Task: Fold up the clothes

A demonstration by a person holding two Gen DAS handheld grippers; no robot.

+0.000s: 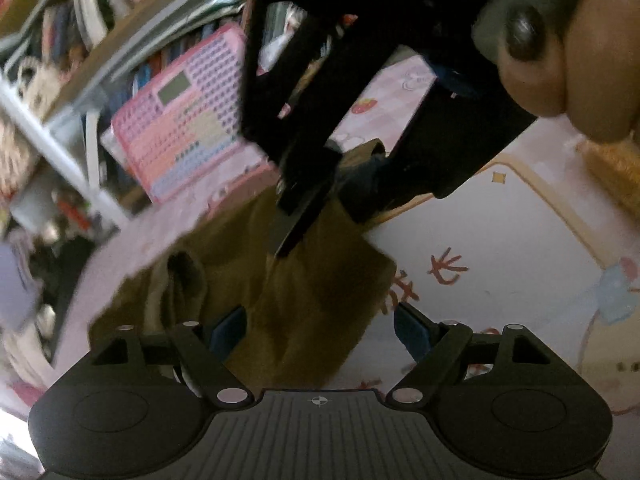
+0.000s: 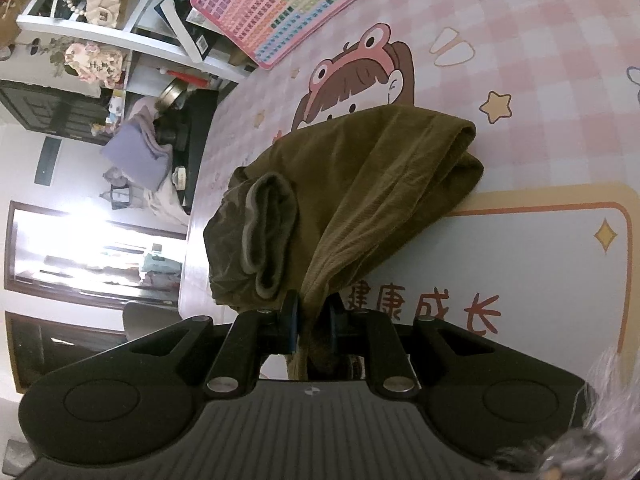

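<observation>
So your olive-brown garment (image 2: 360, 184) lies bunched on the pink checked cartoon mat (image 2: 540, 80), one corner lifted and stretched taut toward you, the rest sagging onto the mat with a grey-lined cuff or opening (image 2: 268, 232) folded on its left side. Your right gripper (image 2: 311, 312) is pinched tight on that lifted corner: blue pads nearly together, cloth squeezed between them and hanging down behind the fingers. From the left wrist view the same garment (image 1: 312, 288) spreads across the mat below, and your right gripper (image 1: 304, 216) shows as a dark blurred shape above the cloth, gripping its far edge. Your left gripper (image 1: 320, 332) is spread wide, blue pads (image 1: 230, 328) well apart, above the near part of the garment; nothing sits between the pads that you can call gripped, and contact with the cloth can't be told. A thumb (image 1: 528, 40) shows upper right. A pink keyboard toy (image 2: 288, 4) lies at the mat's far edge, beside cluttered white shelves (image 2: 120, 36).
</observation>
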